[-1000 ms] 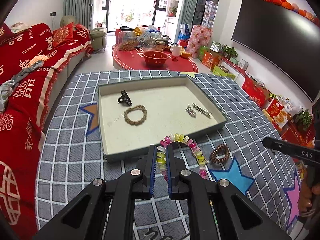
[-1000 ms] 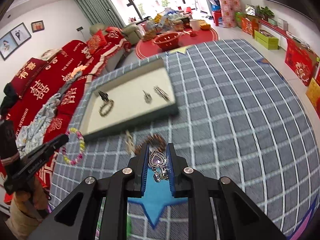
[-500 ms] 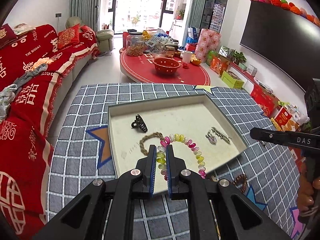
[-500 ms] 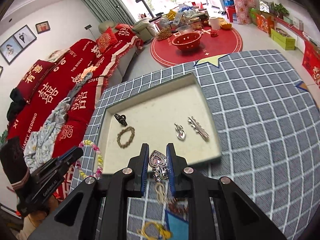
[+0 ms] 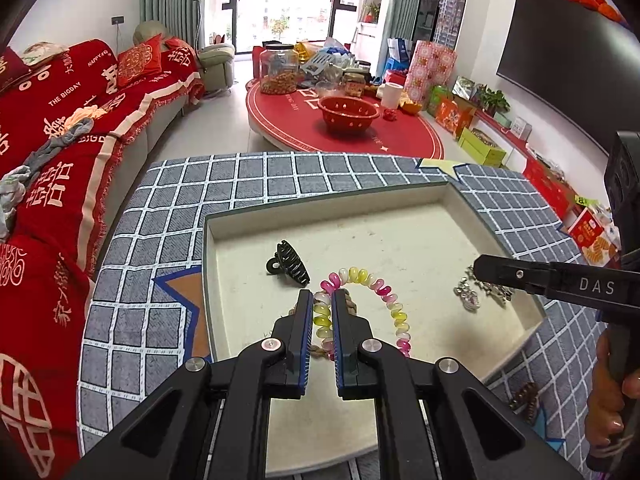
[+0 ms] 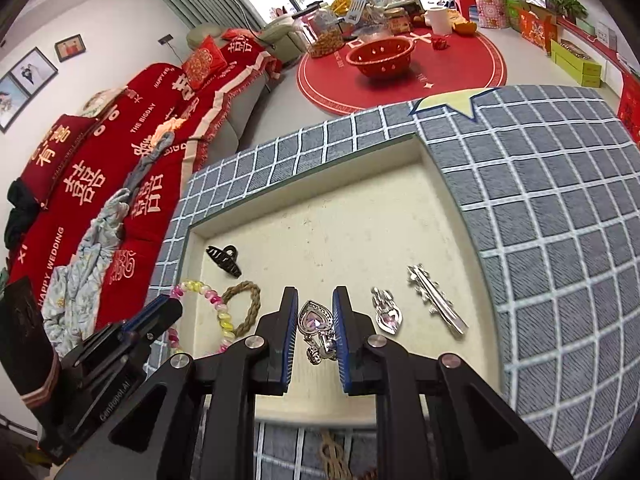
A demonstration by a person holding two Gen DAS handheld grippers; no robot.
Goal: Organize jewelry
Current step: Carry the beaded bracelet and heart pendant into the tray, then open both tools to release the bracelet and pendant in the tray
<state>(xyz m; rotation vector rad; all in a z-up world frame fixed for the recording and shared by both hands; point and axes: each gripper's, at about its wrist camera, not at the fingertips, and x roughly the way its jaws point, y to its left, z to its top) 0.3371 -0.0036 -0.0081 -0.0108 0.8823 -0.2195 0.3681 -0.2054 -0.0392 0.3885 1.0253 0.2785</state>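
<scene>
On the bench, covered by a grey checked cloth, a shallow cream-lined tray is set as the collecting place for the jewelry, and a black claw clip, a braided ring, a silver hair clip and a silver pendant are already laid in it. The pastel beaded bracelet is held pinched in the narrow left tongs and the heart-shaped pendant in the narrow right tongs, both kept above the tray floor, apparently for setting down inside.

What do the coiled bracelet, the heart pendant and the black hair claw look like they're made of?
Coiled bracelet: likely plastic, glossy translucent pink, yellow and white coils.
Heart pendant: silvery metal, seemingly, shiny setting around a faceted pale purple stone, glass or crystal perhaps.
Black hair claw: probably hard plastic, dark moulded teeth with a slight sheen.
</scene>
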